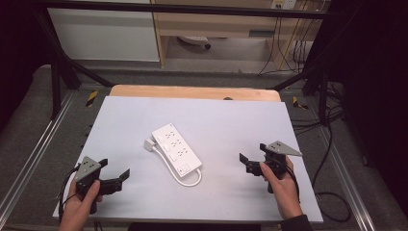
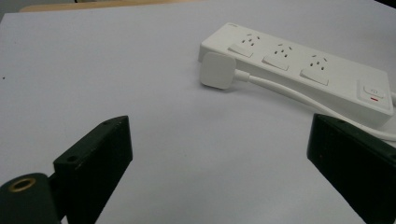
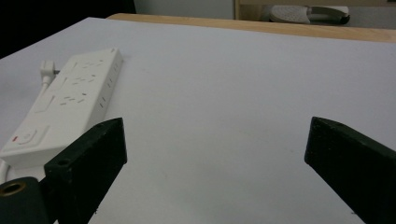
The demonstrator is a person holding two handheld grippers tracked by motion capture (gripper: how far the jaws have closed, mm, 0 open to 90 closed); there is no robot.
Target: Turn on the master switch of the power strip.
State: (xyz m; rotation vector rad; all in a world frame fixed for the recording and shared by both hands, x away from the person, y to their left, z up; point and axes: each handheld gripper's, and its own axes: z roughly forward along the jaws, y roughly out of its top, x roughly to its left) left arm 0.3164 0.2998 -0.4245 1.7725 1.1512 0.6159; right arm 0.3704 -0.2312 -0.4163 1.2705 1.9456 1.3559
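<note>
Tongs left [image 1: 117, 174] and right [image 1: 252, 155] both spread wide, empty, flanking white power strip [image 1: 176, 147].

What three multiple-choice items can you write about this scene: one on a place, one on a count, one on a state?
1. Where does the plug lie?
A. beside the power strip
B. inside the left claw
C. on the floor

2. How many rows of sockets has the power strip?
A. one
B. three
C. six

3. How stand the right claw jaws?
A. shut on the cable
B. shut on nothing
C. open

Answers:
1 A, the plug rests on the table against the strip's side.
2 B, three rows show beyond the switch.
3 C, its jaws stand wide apart, holding nothing.
</note>
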